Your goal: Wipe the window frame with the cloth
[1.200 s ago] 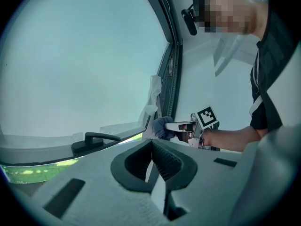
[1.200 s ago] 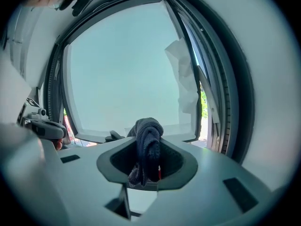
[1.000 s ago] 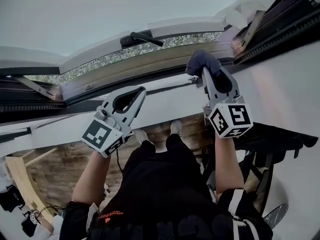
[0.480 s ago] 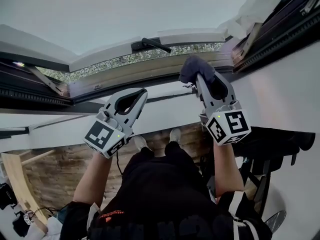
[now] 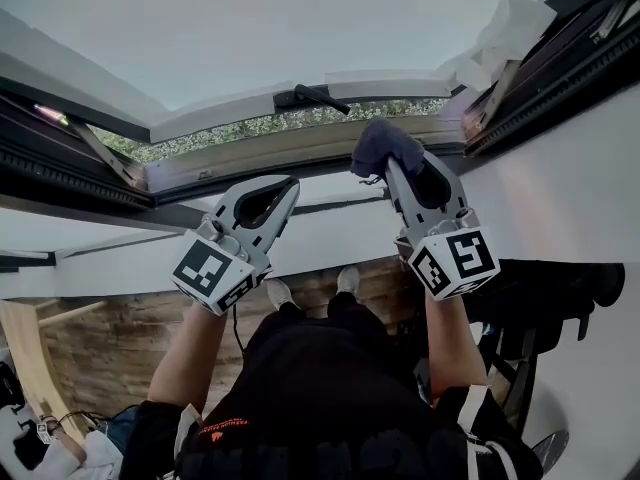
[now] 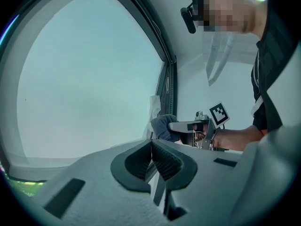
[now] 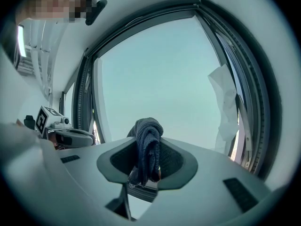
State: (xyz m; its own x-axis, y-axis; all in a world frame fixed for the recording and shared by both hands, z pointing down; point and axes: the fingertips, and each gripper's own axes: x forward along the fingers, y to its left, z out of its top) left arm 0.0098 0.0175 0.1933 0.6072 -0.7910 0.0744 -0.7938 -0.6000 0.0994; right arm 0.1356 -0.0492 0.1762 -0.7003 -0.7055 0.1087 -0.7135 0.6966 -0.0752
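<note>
Right hand-held gripper (image 5: 388, 168) is clamped on the cloth (image 5: 385, 140), a dark wad that sticks out past the jaw tips, likely so that fabric and not plastic meets the frame (image 5: 250, 160). In the head view the wad sits against the frame's lower part, just under the open sash and to the right of its handle (image 5: 312, 97); how hard it presses I cannot tell. The right gripper view shows the cloth (image 7: 148, 140) folded and pinched between the jaws. Left hand-held gripper (image 5: 287, 185) has its jaws together on nothing; it hovers near the frame, left of the cloth, seemingly held clear of the wiping path. Wiping looks under way, with the stretch toward the left not yet reached
</note>
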